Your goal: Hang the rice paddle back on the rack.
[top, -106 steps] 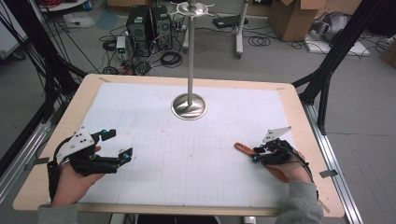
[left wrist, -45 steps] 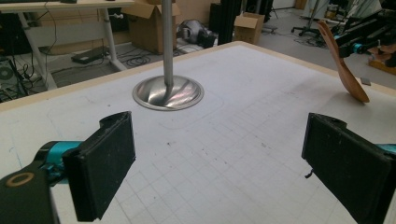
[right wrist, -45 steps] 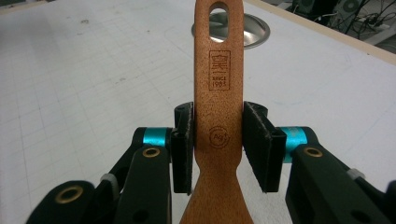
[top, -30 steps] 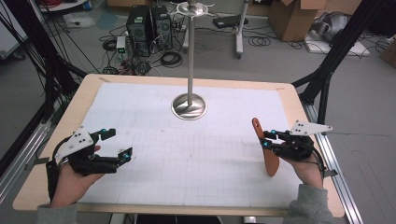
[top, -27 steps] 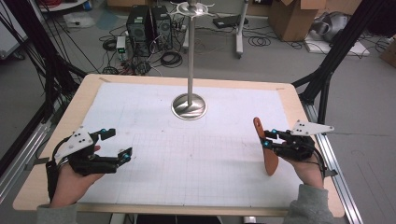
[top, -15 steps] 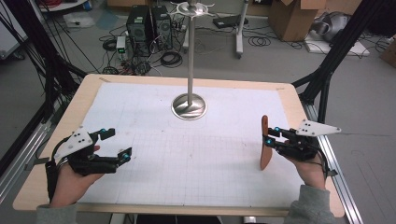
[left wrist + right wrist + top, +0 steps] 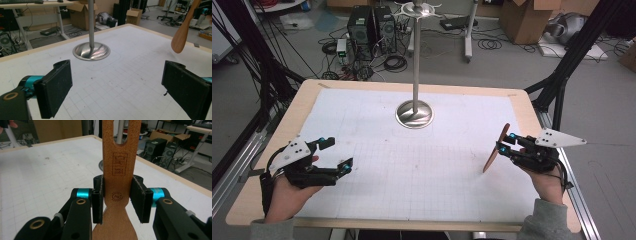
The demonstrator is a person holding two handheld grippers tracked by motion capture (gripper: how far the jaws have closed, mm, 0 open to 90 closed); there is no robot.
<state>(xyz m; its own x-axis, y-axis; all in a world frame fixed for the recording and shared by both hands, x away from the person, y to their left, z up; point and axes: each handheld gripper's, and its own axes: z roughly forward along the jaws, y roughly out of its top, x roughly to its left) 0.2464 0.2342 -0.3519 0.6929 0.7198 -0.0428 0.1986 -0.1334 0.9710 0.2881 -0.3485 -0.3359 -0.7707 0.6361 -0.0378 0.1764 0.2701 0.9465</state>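
In the right gripper view the wooden spatula (image 7: 119, 195) runs off the top and bottom edges, so both its ends are cut away; the stamped marks on it are too small to read; in the left gripper view its handle leaves the upper right corner; the metal stand (image 7: 91, 48) is cropped at the top.
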